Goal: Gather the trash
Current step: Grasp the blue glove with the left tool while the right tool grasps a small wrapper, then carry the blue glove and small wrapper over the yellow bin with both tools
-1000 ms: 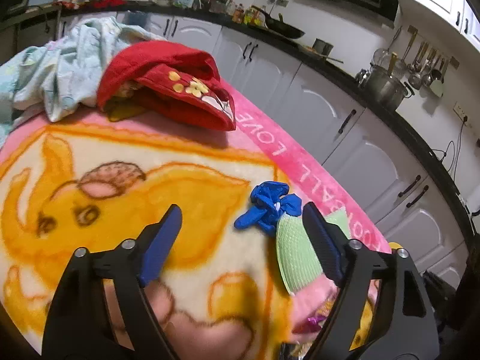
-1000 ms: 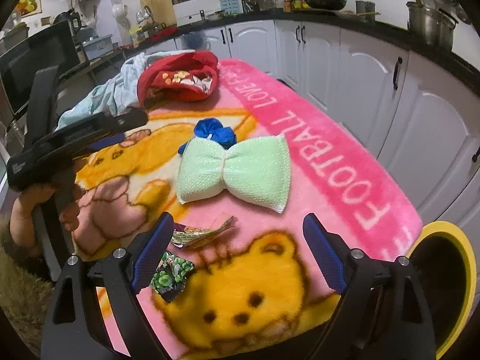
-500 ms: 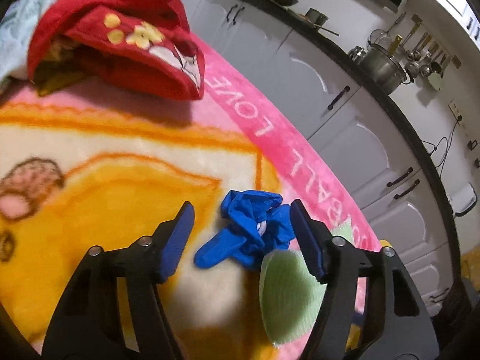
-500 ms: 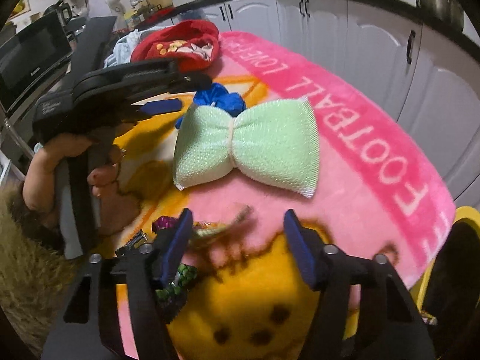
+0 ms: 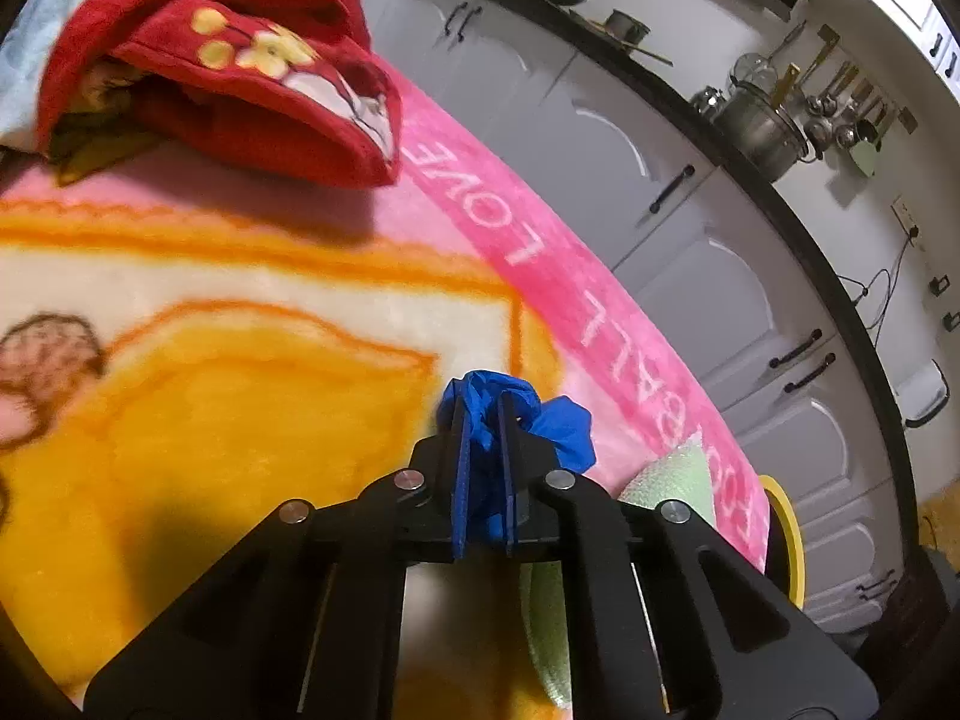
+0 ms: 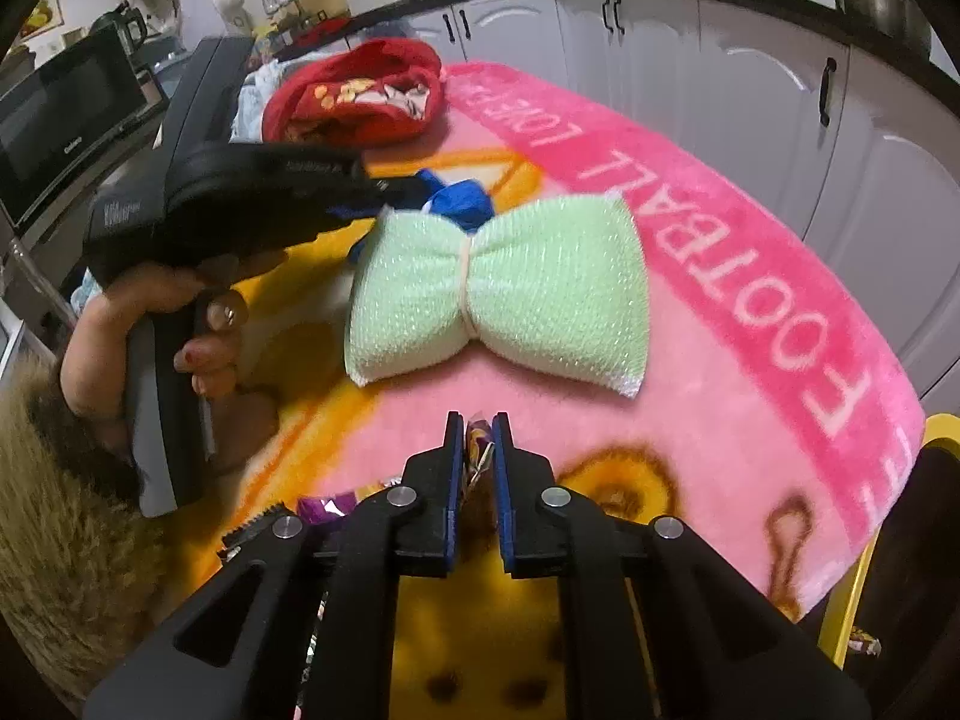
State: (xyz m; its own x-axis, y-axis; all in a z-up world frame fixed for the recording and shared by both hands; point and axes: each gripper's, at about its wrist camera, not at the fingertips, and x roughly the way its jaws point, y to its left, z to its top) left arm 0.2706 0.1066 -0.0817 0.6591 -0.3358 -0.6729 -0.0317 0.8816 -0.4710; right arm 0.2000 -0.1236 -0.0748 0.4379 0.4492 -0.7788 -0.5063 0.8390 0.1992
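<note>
A crumpled blue glove (image 5: 558,426) lies on the pink and orange blanket (image 5: 240,420). My left gripper (image 5: 480,402) is closing its jaws on the glove, and the blue pads press on its folds. From the right wrist view the same glove (image 6: 465,204) shows behind a green sponge (image 6: 540,294), with the left gripper (image 6: 414,189) reaching in from the left. My right gripper (image 6: 478,420) is closing its jaws on a shiny candy wrapper (image 6: 478,450), pinched between the pads. More wrappers (image 6: 327,504) lie beside its left finger.
A red cloth (image 5: 240,78) lies bunched at the blanket's far end. A yellow-rimmed bin (image 6: 843,606) stands past the blanket's right edge. White cabinets (image 5: 690,228) run along the far side. A person's hand (image 6: 204,324) holds the left gripper's handle.
Both grippers came down and went from wide open to shut. The left moved forward over the blue glove and pinched it; the right pinched the wrapper.
</note>
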